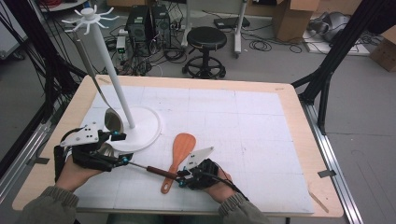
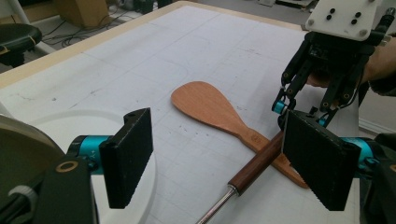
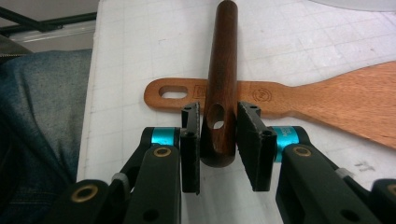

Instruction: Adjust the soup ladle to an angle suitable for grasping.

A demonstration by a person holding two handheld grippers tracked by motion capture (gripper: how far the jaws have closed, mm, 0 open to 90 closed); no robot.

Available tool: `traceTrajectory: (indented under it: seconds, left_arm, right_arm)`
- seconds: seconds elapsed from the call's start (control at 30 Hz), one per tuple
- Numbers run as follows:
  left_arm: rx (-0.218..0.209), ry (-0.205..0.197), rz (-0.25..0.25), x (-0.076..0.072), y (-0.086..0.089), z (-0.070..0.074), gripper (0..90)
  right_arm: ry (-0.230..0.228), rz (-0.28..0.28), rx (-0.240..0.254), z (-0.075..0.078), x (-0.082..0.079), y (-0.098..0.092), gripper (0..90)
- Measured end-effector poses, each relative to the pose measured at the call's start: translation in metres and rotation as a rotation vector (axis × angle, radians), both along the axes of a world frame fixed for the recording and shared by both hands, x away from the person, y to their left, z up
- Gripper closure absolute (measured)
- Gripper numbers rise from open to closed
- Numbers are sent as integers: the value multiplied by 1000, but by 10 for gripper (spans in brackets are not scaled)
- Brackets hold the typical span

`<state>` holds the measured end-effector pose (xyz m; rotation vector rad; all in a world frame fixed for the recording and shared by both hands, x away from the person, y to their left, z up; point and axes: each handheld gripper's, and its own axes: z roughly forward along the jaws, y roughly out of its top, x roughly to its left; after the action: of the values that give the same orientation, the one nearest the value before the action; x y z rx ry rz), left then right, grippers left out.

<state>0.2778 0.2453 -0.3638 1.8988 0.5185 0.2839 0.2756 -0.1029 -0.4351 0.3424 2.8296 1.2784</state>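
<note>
Right gripper [image 3: 218,140], nearest the person: jaws either side of the dark wooden handle [image 3: 222,70] of a long metal utensil. They sit tight against the handle end with the hanging hole between them; looks clamped, though I can't confirm full pad contact.

That handle lies across the neck of the light-brown flat wooden spatula [image 1: 180,154], touching it, both on the white gridded mat of the table [image 1: 280,93]. The steel shaft [image 1: 137,165] runs left from the handle toward the left gripper [image 1: 109,149].

Left gripper: jaws wide apart, nothing between the pads in its own view; it sits by the round white base of the white hanging rack [image 1: 112,70].

Further back, a steel ladle [image 1: 113,119] hangs from one of the rack's top hooks, bowl down near the base.

Step, my read: picking up the long utensil to hang it on the rack. Next move needs a firm clamp, a lift clear of the spatula without dragging it, then getting the handle hole onto a free hook.

Markings: round stamp and small rectangular mark on the spatula neck, not legible.
</note>
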Motion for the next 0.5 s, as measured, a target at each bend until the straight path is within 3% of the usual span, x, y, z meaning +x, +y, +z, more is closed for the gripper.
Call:
traceTrajectory:
  seconds: [0.27,0.5]
  left_arm:
    - [-3,6,-4,0,-1,0,255]
    - [-3,5,-13,-1,-2,1,255]
  right_arm:
    - [10,-9,15,5,3,-13,725]
    - [16,-2,-1,7,3,-25,725]
